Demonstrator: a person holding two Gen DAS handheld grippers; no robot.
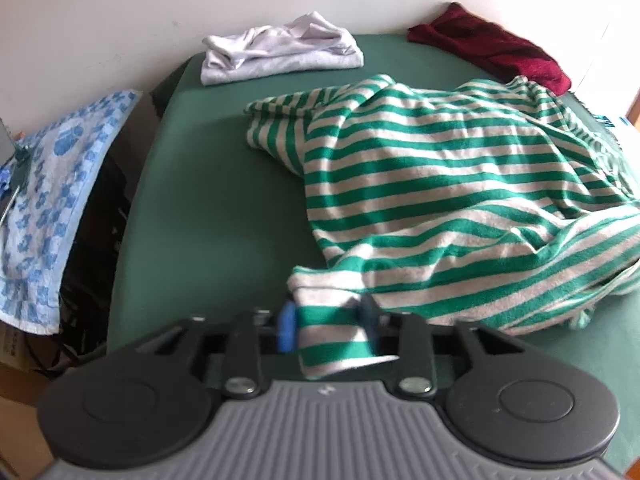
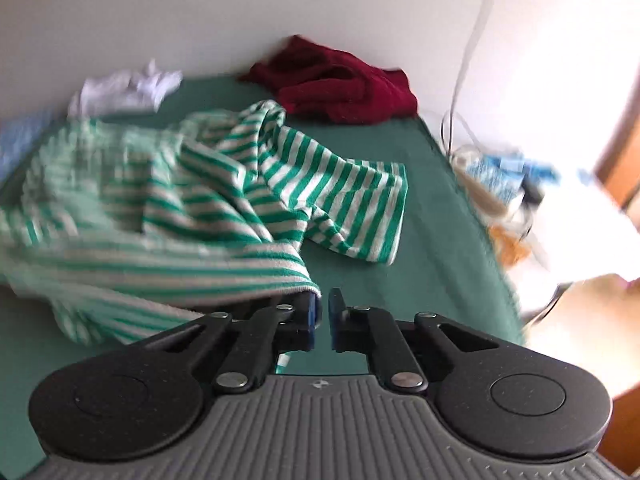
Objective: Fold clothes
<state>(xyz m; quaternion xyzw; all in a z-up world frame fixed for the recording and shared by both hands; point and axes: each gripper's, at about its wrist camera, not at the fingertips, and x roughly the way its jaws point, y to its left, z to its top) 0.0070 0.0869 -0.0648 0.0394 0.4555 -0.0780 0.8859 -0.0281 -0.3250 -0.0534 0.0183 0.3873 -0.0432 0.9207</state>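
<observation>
The green-and-white striped shirt lay crumpled on the green table cover, filling the wrist view from about twelve to four o'clock. One of its edges ran down to six o'clock and sat between the fingers of the left gripper. Those jaws stood partly apart around the cloth, and whether the pads pinched it I could not tell.

In the other view the right gripper had its jaws nearly together with nothing between them, and the shirt's hem lay just beside its left finger, at about ten o'clock.

The likely trouble was the cloth sliding out of the loose left jaws at any lift. With only one side caught, a pull would probably drag the heap into a worse bunch.

A pale folded garment at eleven o'clock and a dark red one at one o'clock lay near enough to be snagged.
</observation>
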